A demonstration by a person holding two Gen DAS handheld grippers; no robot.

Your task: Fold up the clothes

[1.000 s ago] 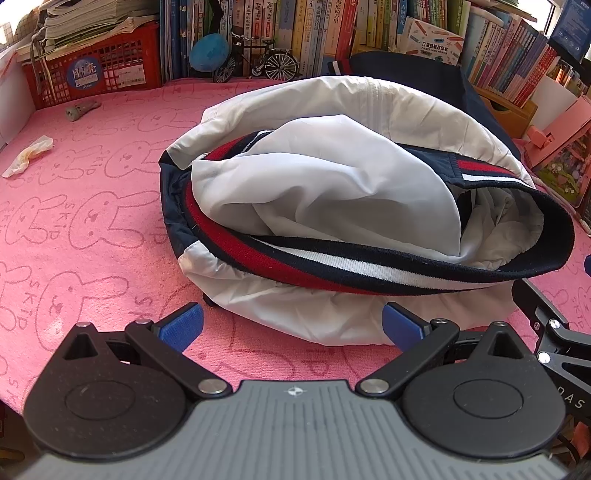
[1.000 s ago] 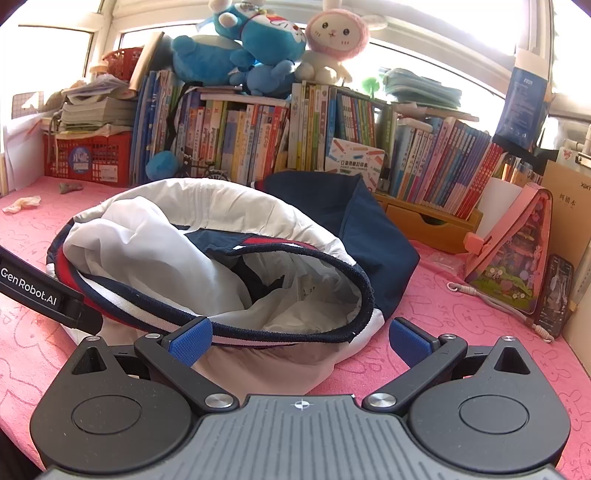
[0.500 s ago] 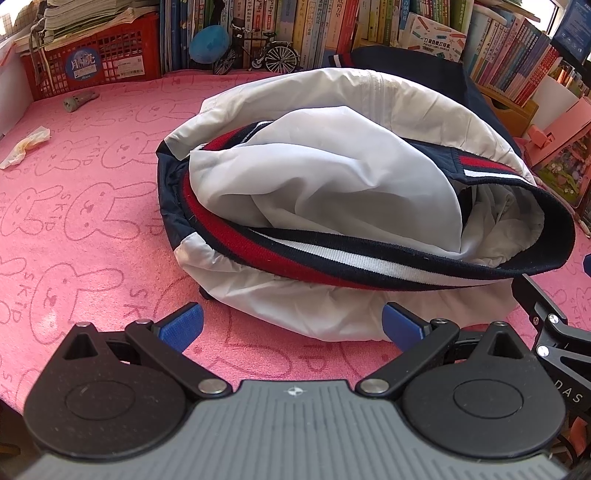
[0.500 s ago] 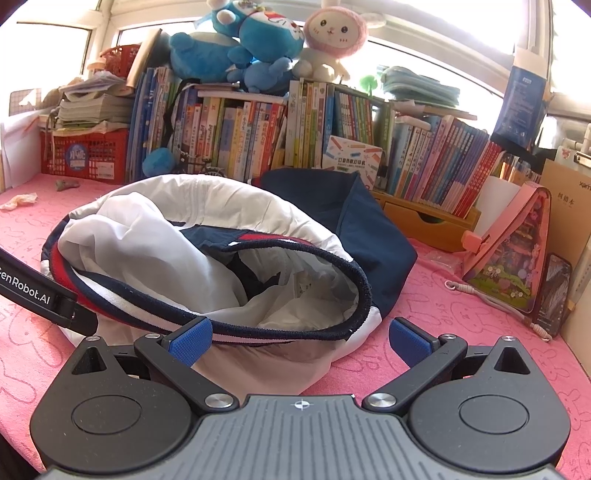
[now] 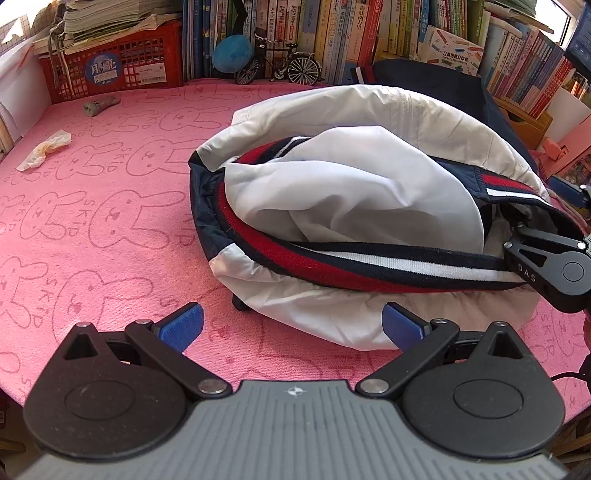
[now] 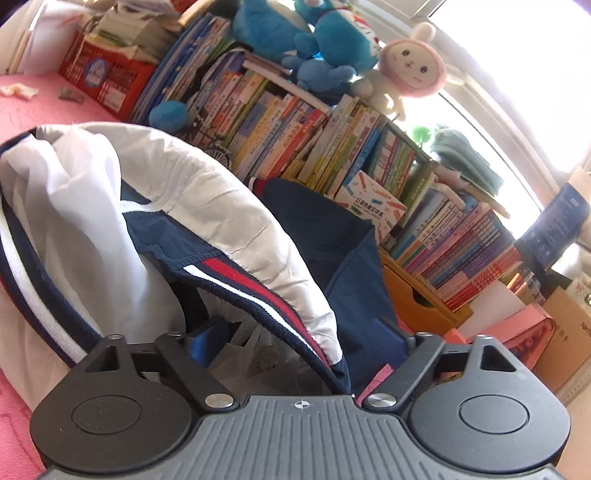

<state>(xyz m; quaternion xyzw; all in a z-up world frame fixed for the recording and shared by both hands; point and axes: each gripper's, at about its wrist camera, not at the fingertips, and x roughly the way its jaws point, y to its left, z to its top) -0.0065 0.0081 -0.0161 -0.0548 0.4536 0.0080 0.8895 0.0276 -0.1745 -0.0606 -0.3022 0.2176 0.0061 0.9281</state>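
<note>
A white jacket (image 5: 332, 192) with navy panels and a red, white and navy ribbed hem (image 5: 369, 264) lies bunched on the pink rabbit-print mat (image 5: 92, 221). My left gripper (image 5: 291, 325) is open just in front of the jacket's near white edge, holding nothing. My right gripper (image 5: 546, 258) enters from the right at the hem opening. In the right wrist view the jacket (image 6: 207, 199) fills the left side. The right gripper (image 6: 306, 338) is open and tilted, astride the striped hem (image 6: 258, 291). Its left pad (image 6: 205, 341) is inside the jacket; the right fingertip is hidden behind navy cloth.
A navy garment (image 5: 436, 79) lies behind the jacket. Along the back stand a row of books (image 5: 332, 33), a red basket (image 5: 122, 66) and a model bicycle (image 5: 280, 68). A crumpled wrapper (image 5: 44, 149) lies at the left. Plush toys (image 6: 314, 40) sit on the books.
The right gripper has moved forward and rolled sideways, so the hem edge now sits between its open fingers. The left gripper has barely shifted. The jacket lies as before.
</note>
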